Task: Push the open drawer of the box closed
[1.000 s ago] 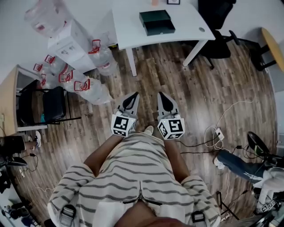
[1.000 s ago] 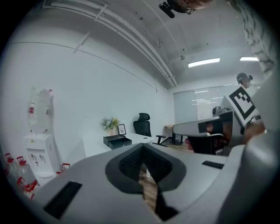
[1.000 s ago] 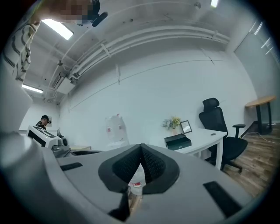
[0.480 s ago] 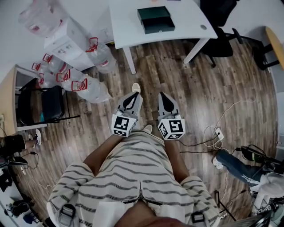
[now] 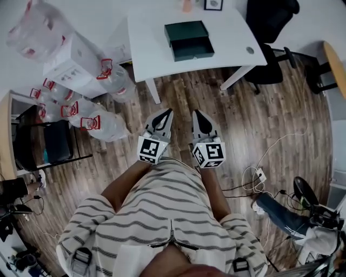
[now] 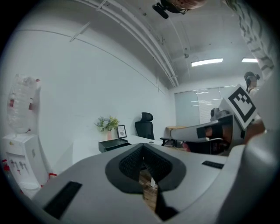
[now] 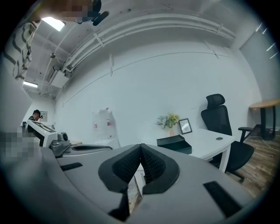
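A dark green box [image 5: 188,39] with its drawer pulled open toward me sits on the white table [image 5: 232,38] at the top of the head view; it also shows as a dark box [image 6: 113,144] and a dark box [image 7: 174,143] in the gripper views. My left gripper [image 5: 167,112] and right gripper [image 5: 196,114] are held side by side in front of my body, over the wooden floor, well short of the table. Both are shut with nothing between their jaws, which meet at the tips.
Several water bottles [image 5: 102,121] and a white dispenser [image 5: 70,59] stand at the left. A black office chair [image 5: 273,32] is right of the table, another chair [image 5: 54,142] at far left. Cables [image 5: 254,176] lie on the floor at right. A vase and picture frame [image 5: 213,4] sit on the table's far edge.
The table and box have come lower and closer in the head view as I walk toward them. Both grippers stay shut and keep their place before my body.
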A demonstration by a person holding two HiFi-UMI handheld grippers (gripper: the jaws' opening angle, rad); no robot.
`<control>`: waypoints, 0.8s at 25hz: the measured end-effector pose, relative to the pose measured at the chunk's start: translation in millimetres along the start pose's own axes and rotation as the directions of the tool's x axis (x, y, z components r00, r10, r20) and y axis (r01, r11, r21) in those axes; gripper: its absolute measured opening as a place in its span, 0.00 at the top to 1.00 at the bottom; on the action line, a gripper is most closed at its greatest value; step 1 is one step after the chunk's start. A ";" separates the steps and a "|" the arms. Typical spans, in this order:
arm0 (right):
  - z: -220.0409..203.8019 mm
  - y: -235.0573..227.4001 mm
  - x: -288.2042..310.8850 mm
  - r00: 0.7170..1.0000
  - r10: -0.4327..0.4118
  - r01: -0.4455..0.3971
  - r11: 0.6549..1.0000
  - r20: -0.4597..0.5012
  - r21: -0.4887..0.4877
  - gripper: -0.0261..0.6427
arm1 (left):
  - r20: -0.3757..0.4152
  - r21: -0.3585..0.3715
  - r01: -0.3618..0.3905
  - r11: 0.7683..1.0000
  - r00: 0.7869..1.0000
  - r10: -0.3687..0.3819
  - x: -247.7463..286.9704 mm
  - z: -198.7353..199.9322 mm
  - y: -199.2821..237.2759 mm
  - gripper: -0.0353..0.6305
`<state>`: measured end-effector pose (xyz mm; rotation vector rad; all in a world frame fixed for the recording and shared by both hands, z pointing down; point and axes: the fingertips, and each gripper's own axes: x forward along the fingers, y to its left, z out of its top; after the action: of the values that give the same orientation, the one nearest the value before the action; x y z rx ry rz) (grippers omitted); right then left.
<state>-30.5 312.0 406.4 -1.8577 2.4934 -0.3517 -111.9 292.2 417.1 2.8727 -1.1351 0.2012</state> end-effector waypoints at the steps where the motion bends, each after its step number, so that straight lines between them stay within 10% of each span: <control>1: 5.6 -6.0 14.7 1.000 -0.005 0.005 1.000 -0.003 0.002 0.95 | -0.002 -0.006 0.001 1.000 1.000 -0.001 13.3 4.4 12.7 0.94; 20: 60.2 -78.4 196.5 0.993 -0.104 0.104 0.995 -0.053 -0.006 0.95 | -0.050 -0.065 0.059 0.996 0.997 -0.062 181.8 44.0 156.8 0.94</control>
<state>-5.7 94.3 386.7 -2.0110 2.4367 -0.4045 -83.1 50.6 397.8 2.8242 -1.0247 0.2317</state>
